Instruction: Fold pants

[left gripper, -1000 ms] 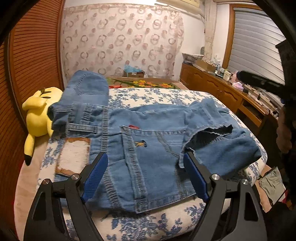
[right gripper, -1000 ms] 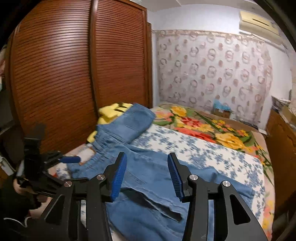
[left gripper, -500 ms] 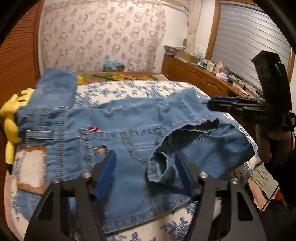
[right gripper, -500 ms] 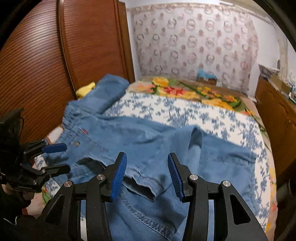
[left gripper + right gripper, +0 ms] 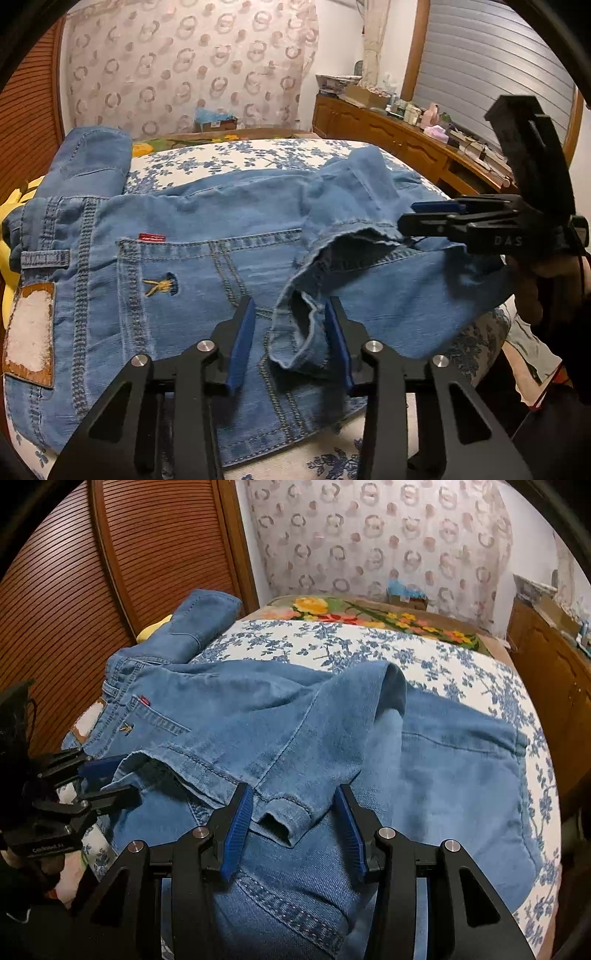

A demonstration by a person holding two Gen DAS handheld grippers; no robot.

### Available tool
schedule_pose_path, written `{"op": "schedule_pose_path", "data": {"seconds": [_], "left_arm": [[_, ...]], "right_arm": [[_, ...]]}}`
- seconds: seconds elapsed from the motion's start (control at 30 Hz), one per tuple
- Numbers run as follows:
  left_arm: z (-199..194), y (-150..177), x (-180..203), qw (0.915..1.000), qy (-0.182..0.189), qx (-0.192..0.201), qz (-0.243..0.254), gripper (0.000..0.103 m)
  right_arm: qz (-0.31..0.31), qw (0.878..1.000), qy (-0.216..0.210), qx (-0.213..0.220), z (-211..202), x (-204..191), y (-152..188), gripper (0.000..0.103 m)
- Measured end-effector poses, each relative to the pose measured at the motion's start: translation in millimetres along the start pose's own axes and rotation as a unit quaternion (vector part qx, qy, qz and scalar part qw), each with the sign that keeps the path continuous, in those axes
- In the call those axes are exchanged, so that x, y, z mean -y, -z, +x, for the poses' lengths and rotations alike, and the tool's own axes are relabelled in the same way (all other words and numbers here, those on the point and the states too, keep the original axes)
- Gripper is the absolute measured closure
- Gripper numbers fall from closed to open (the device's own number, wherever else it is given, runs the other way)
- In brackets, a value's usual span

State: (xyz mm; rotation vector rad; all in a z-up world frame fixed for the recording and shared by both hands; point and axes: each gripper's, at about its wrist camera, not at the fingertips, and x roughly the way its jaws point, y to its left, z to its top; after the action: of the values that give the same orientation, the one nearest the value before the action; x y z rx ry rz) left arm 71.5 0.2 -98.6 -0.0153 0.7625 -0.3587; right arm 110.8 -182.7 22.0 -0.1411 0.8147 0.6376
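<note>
- The pants (image 5: 207, 266) are matt blue denim cloth with raised stitched seams and a frayed hem.
- The left gripper (image 5: 290, 336) is matt black plastic with ribbed blue pads (image 5: 242, 336) and shiny metal screws.
- The wardrobe (image 5: 74, 572) is ribbed brown wood.

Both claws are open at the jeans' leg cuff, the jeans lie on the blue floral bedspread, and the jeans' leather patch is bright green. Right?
Not quite. The leather patch on the jeans is brown with a worn white middle, not green; the left wrist view shows it. The rest holds: left claw and right claw are open at the cuff, on the blue floral bedspread.
</note>
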Motion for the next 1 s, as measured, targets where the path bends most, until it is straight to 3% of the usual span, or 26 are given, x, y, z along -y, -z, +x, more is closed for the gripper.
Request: {"op": "schedule_pose_path", "data": {"seconds": [0.1,0.13,0.17,0.23,0.27,0.3,0.37,0.73,1.0], "left_arm": [[4.8,1.2,2.8,0.9999,-0.002,-0.007,0.009,0.068],[9.2,1.7,2.4,0.9998,-0.006,-0.014,0.01,0.068],[11.5,2.0,1.2,0.9998,-0.005,-0.016,0.007,0.068],[10.9,0.6,-0.1,0.9999,-0.003,-0.015,0.004,0.068],[9.9,0.6,-0.1,0.9999,-0.003,-0.014,0.003,0.074],[9.0,-0.2,-0.3,0.9999,-0.003,-0.011,0.002,0.081],[4.5,-0.9,-1.7,1.0,0.004,-0.006,-0.001,0.084],[-75.5,-11.0,-9.0,0.9968,0.004,0.08,-0.01,0.087],[-115.1,-4.0,-45.0,0.9936,-0.026,0.106,-0.029,0.088]], "right_arm": [[0.0,1.0,-0.004,-0.004,0.1,0.1,0.5,0.055],[-0.002,1.0,-0.005,-0.004,1.7,1.5,-0.8,0.06],[-0.006,1.0,-0.013,0.0,-0.1,-0.2,-0.5,0.08],[-0.021,0.999,-0.02,0.019,-3.3,-2.8,0.7,0.085],[-0.028,0.999,-0.018,0.028,-7.7,-5.2,0.7,0.087],[-0.034,0.999,-0.016,0.039,-13.3,-7.7,-0.3,0.088],[-0.041,0.997,-0.014,0.06,-22.8,-9.3,-1.4,0.09],[-0.093,0.985,-0.016,0.146,-70.7,-37.0,-44.0,0.094],[-0.148,0.974,-0.049,0.163,-61.0,-86.2,-75.5,0.095]]}}
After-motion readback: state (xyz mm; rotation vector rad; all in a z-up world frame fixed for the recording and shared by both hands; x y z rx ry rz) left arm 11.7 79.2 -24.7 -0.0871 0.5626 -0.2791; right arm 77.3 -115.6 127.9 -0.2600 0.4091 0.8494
